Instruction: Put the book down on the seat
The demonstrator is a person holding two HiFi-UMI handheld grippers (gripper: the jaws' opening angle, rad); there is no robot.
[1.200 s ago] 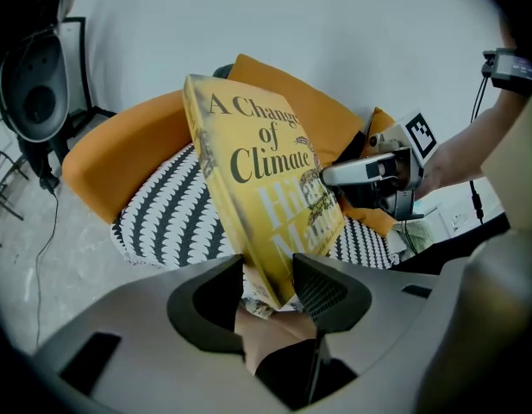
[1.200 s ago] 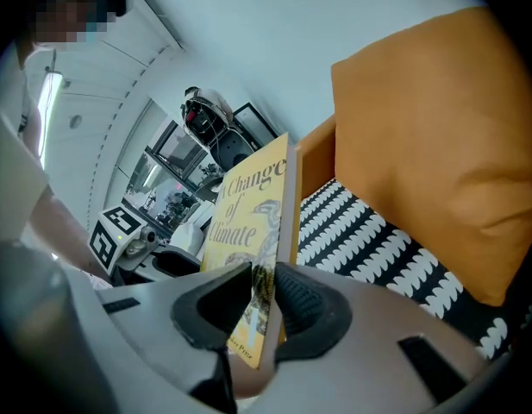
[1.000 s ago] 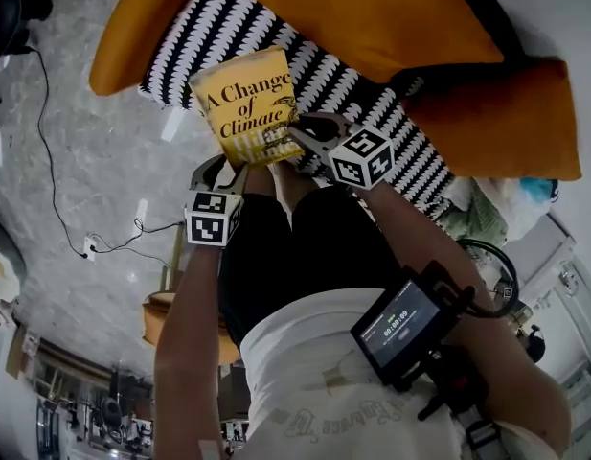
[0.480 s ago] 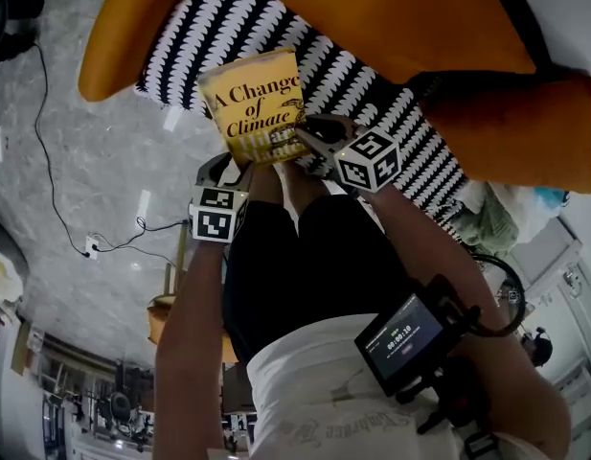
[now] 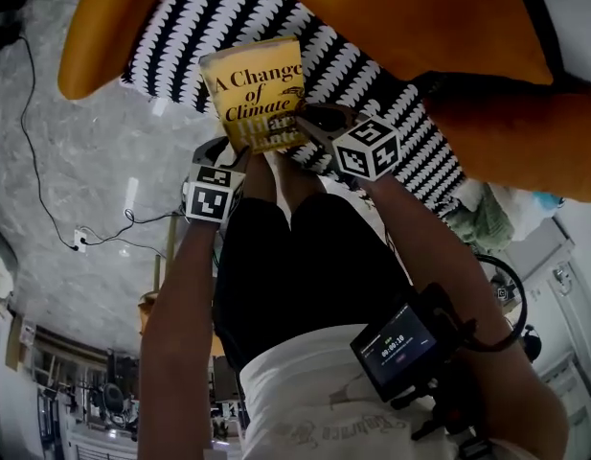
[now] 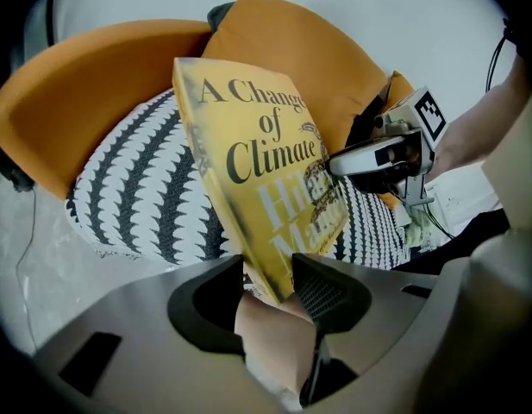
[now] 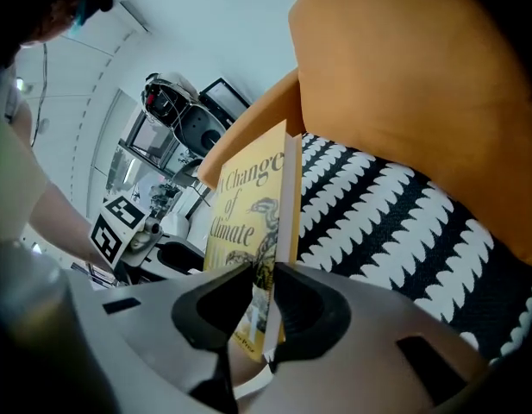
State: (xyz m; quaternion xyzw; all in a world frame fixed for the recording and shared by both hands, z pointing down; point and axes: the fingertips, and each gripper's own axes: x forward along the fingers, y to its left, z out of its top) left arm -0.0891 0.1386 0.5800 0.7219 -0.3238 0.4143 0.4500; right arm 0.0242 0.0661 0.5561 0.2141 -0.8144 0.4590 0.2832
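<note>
A yellow book (image 5: 257, 89) titled "A Change of Climate" hangs upright over the black-and-white patterned seat cushion (image 5: 391, 103) of an orange armchair (image 5: 420, 17). My left gripper (image 5: 239, 153) is shut on the book's lower edge, and my right gripper (image 5: 300, 127) is shut on its lower right corner. In the left gripper view the book (image 6: 257, 162) rises from between the jaws of my left gripper (image 6: 270, 283), with the cushion (image 6: 136, 197) behind it and the right gripper (image 6: 378, 158) on its side. In the right gripper view the book (image 7: 248, 205) stands edge-on in my right gripper (image 7: 264, 304), beside the cushion (image 7: 378, 214).
The orange armrest (image 5: 94, 46) curves round the seat's left side. A black cable and socket (image 5: 79, 242) lie on the marbled floor. A wooden stool (image 5: 156, 314) stands near my legs. Bags (image 5: 487, 218) sit at the right. A small screen (image 5: 400, 343) rides on the right arm.
Both grippers and the book have sunk toward the seat. In the head view the book now lies further over the patterned cushion. Both grips are unchanged.
</note>
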